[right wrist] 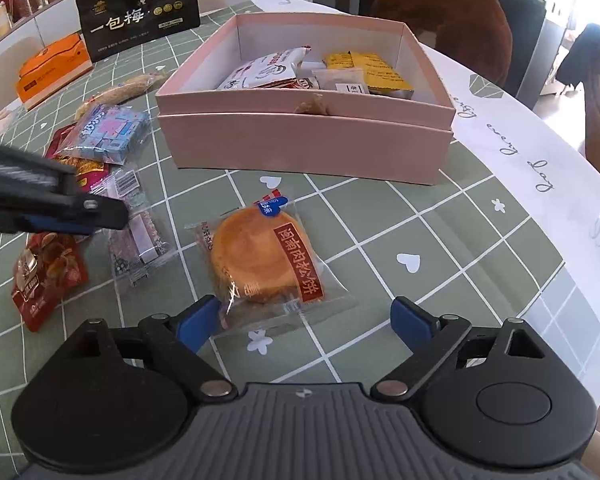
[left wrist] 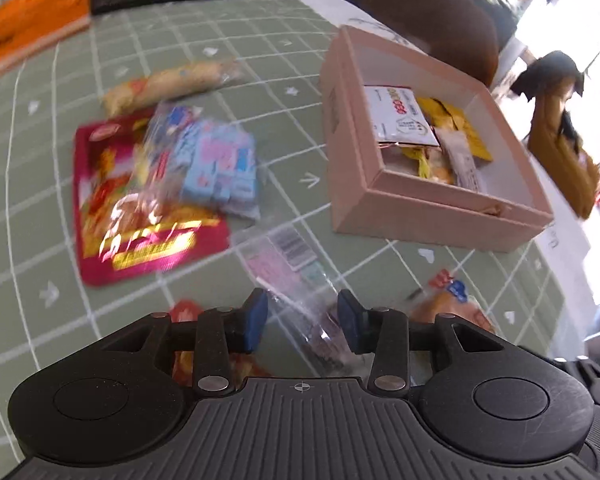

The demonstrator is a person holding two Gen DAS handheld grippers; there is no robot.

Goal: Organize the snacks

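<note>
Centrally on the green grid-patterned tablecloth [right wrist: 440,240] sits an open pale pink cardboard box [right wrist: 308,148], already holding a white-and-red snack bag [right wrist: 266,70], yellow foil packets [right wrist: 374,70] and a small clear-wrapped biscuit [right wrist: 342,80]. Just in front of the box, apart from it, lies a round golden pastry in clear wrap with a red label [right wrist: 260,256]. The right gripper [right wrist: 306,316] hovers low over the near edge of this pastry, its blue-padded fingers [right wrist: 410,322] spread wide apart, with one pad at the corner of the wrapper and nothing clamped between them. To the pastry's left lies a clear packet of pink and purple sweets with a barcode [right wrist: 134,224], and beside that a dark red pouch printed with nuts [right wrist: 46,276]. The left gripper [left wrist: 302,320] hangs above the clear packet, its blue fingertips [left wrist: 256,320] parted on either side of the wrapper; motion blur leaves it unclear whether they touch it. Farther left, a clear bag of pale blue and pink sweets [left wrist: 212,160] rests on top of a large red and gold foil pack [left wrist: 140,216], with a long beige wrapped roll [left wrist: 172,84] behind them. At the far edge of the table stand a black box with Chinese lettering [right wrist: 140,8] and a flat orange box [right wrist: 52,68]. A white paper strip with cursive writing [right wrist: 512,132] runs along the right side, touching the pink box's corner.
</note>
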